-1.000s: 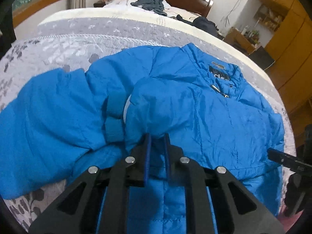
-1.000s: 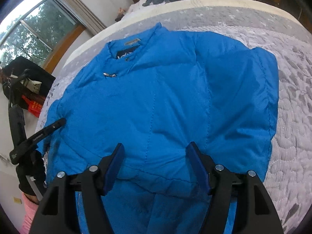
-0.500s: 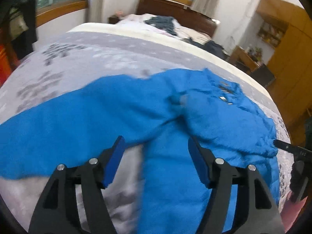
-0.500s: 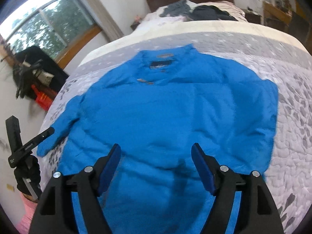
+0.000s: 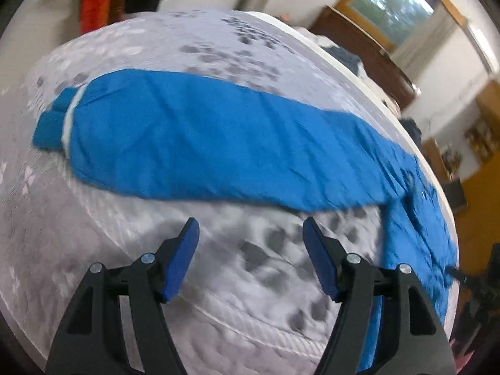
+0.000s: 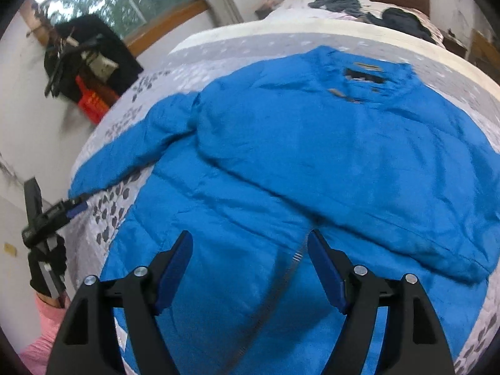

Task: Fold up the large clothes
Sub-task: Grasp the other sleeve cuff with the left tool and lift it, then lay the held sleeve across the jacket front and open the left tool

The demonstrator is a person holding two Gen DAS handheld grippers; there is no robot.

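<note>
A bright blue puffer jacket (image 6: pixel 312 156) lies face up on the bed, collar (image 6: pixel 365 75) at the far end. One sleeve (image 5: pixel 203 137) stretches straight out to the left, its cuff (image 5: pixel 51 122) at the far left of the left wrist view. My left gripper (image 5: pixel 250 234) hovers open over bare quilt just short of that sleeve, holding nothing. My right gripper (image 6: pixel 250 247) is open above the jacket's lower front, near the zipper (image 6: pixel 290 268). The left gripper (image 6: pixel 65 211) also shows at the left edge of the right wrist view, beside the sleeve end.
The bed carries a grey leaf-patterned quilt (image 5: pixel 250 281). Dark clothes (image 6: pixel 343 0) lie on a second bed behind. A dark bag and red items (image 6: pixel 90 72) stand by the window wall. Wooden cabinets (image 5: pixel 481 162) stand at the right. A pink sleeve (image 6: pixel 40 328) shows at lower left.
My left gripper let go of the jacket, opened and swung left; the sleeve now lies stretched out flat. The right gripper stayed open and drew back slightly over the lower front.
</note>
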